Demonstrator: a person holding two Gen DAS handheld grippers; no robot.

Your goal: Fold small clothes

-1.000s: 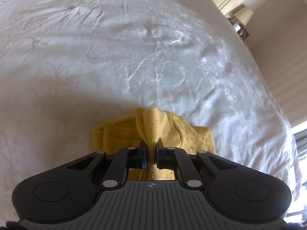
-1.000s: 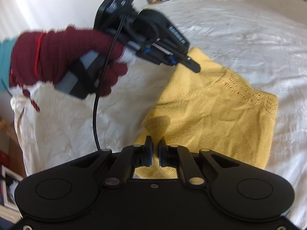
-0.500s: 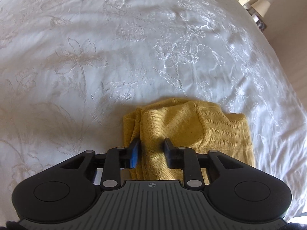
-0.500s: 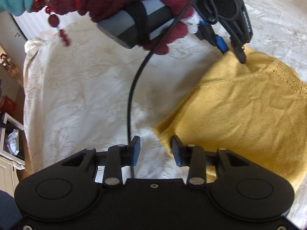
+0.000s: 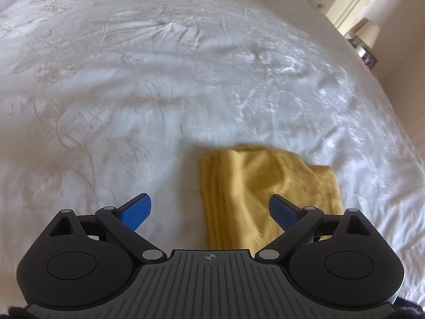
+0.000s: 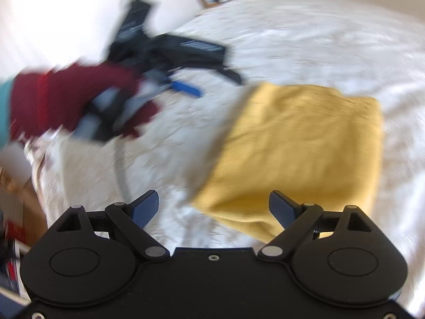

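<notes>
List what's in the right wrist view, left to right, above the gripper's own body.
Gloved left hand → left gripper, held off the cloth → folded yellow garment on the white bedspread.

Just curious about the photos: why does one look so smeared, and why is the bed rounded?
Right wrist view: motion blur smears the gloved hand and yellow cloth. Left wrist view: sharper, mild blur on the cloth; the fisheye lens bows the white bedspread; sunlight glares on its right.
</notes>
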